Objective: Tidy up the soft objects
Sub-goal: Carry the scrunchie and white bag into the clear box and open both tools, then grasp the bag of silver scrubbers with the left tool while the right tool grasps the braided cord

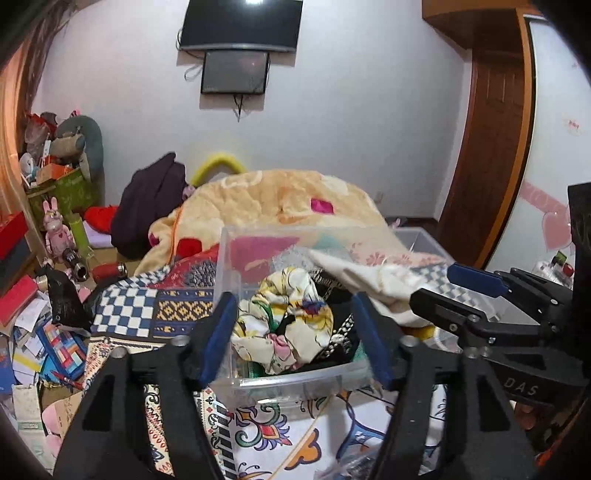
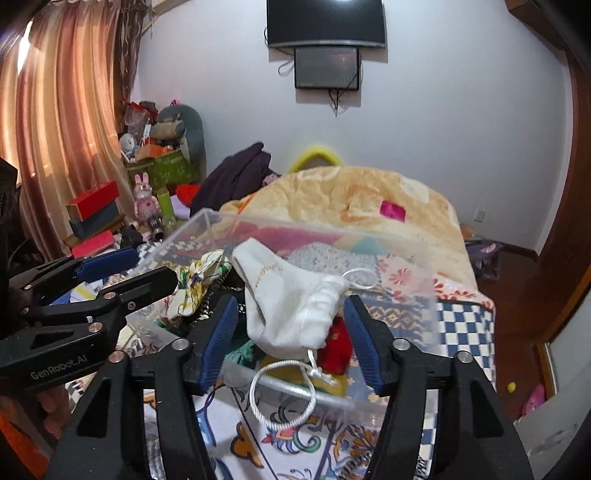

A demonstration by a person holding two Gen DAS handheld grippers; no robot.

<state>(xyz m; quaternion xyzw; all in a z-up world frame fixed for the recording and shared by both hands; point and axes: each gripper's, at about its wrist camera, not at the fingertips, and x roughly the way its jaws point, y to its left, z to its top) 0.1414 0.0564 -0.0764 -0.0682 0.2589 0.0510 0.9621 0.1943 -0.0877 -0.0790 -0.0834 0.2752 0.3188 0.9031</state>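
Lying across clear bin [image 2: 207, 221], white pouch [image 2: 291, 306]

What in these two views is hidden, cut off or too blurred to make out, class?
- Bin bottom, left view: covered by scrunchie.
- Red item, right view: mostly behind white pouch.
- TV top, both views: cut by frame edge.
- Floor clutter, left view: too small to identify.
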